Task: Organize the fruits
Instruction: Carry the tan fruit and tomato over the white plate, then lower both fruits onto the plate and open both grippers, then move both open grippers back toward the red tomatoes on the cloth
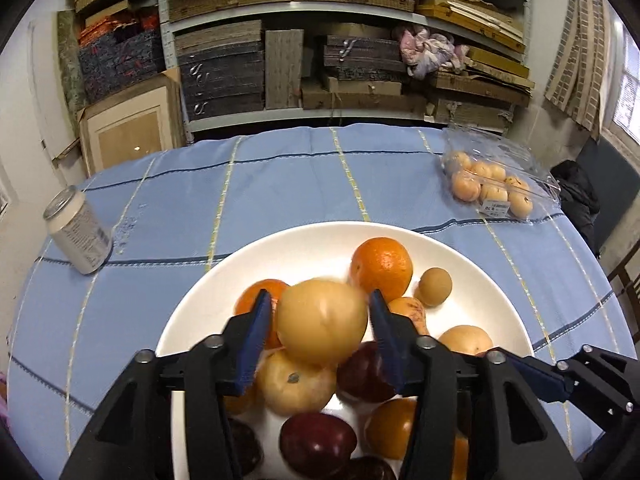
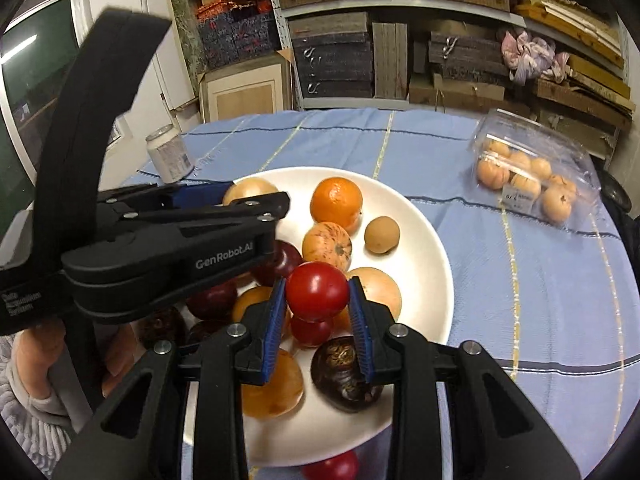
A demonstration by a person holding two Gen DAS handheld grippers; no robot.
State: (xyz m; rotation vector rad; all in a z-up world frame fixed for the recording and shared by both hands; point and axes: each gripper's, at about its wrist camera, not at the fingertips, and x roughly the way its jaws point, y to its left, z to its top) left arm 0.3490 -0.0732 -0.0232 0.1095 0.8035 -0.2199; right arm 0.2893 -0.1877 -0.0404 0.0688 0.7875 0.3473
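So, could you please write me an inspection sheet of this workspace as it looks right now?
Surface: table under a blue striped cloth.
Job's things: white plate piled with fruit, among them an orange, a small brown round fruit and dark red fruits.
Clutter: drink can upright at the cloth's left edge; clear clamshell pack of small orange fruits at far right.
Grippers: left gripper has a yellow fruit between its fingers over the plate, gap visible beside the right finger; right gripper is shut on a red tomato.
Cables: nothing seen.
Surroundings: shelves of stacked flat boxes behind the table.
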